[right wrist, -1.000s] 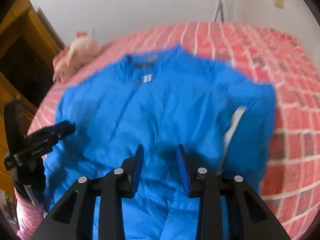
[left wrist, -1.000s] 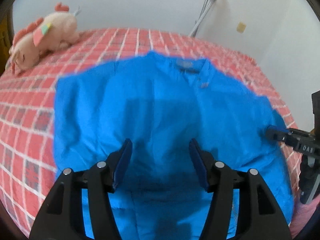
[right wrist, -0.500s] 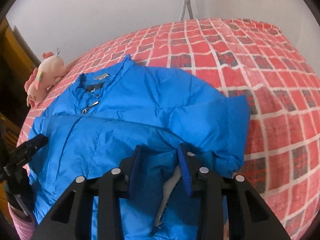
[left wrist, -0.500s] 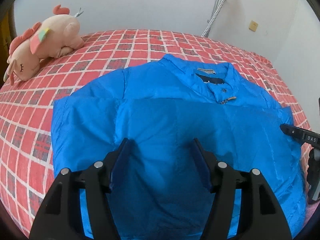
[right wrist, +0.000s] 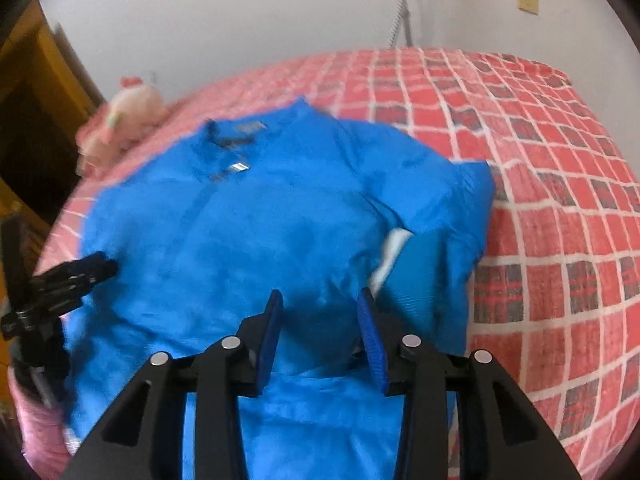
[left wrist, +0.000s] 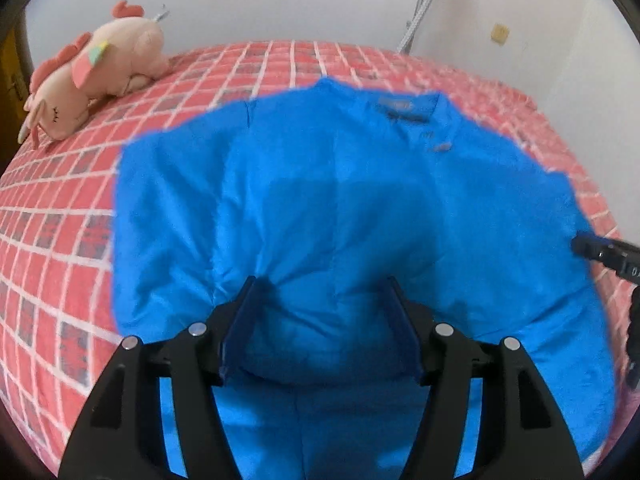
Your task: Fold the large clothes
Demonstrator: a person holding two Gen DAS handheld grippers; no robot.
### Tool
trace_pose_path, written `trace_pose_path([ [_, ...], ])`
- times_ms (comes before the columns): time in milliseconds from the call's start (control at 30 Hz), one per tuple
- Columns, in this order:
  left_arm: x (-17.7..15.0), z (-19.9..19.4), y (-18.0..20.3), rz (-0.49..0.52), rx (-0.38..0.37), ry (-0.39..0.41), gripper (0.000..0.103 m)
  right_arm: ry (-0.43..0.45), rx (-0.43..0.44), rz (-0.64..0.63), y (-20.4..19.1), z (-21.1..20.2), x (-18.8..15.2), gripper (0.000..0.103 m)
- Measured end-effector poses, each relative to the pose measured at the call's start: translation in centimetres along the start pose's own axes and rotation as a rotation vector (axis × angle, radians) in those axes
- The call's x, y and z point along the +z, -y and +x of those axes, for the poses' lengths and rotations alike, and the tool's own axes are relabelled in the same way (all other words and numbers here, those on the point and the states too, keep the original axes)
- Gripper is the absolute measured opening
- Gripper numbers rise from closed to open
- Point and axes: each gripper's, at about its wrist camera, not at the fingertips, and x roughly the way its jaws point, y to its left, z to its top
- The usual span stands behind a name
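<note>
A blue puffer jacket [left wrist: 340, 200] lies on the bed, collar far from me, its lower part folded up over the chest. My left gripper [left wrist: 320, 292] is open, pressing down with a bulge of jacket between its fingers. My right gripper [right wrist: 320, 304] is open too, its fingers astride a fold of the jacket [right wrist: 260, 220] near the right side, where a sleeve cuff with white lining [right wrist: 400, 240] sticks out. Each gripper shows at the edge of the other's view, the right one [left wrist: 600, 254] and the left one [right wrist: 72, 276].
The bed has a red checked cover [left wrist: 60, 220]. A pink plush toy [left wrist: 92, 76] lies at its far left corner. A white wall with a hose [left wrist: 420, 0] and a socket stands behind. A wooden cabinet [right wrist: 36, 92] is at the left.
Both grippers have moved forward and lower over the jacket. The left one now presses a bulge of fabric between its fingers. The right jaws have opened wider.
</note>
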Motion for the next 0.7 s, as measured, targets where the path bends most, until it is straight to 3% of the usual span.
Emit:
trace_pose_path([
  [167,0.0,-0.1,-0.1,-0.007,0.005,-0.007,0.062,0.012,0.04,0.047,1.0,-0.5,-0.3,0.039],
  [367,-2.5,-5.8,-1.7,-0.041,-0.029,0.025,0.065,0.059,0.072,0.014,1.5,-6.5,-3.9,0.041],
  [533,-8.4,-11.9,-3.6,-0.021,0.043,0.037,0.072,0.042,0.108,-0.036,1.5,-10.8,-10.2,0.044],
  [700,-15.5,-16.0,-5.9,-0.049,0.05,-0.012,0.076,0.009,0.117,-0.062,1.4,-13.9,-17.0,0.047],
])
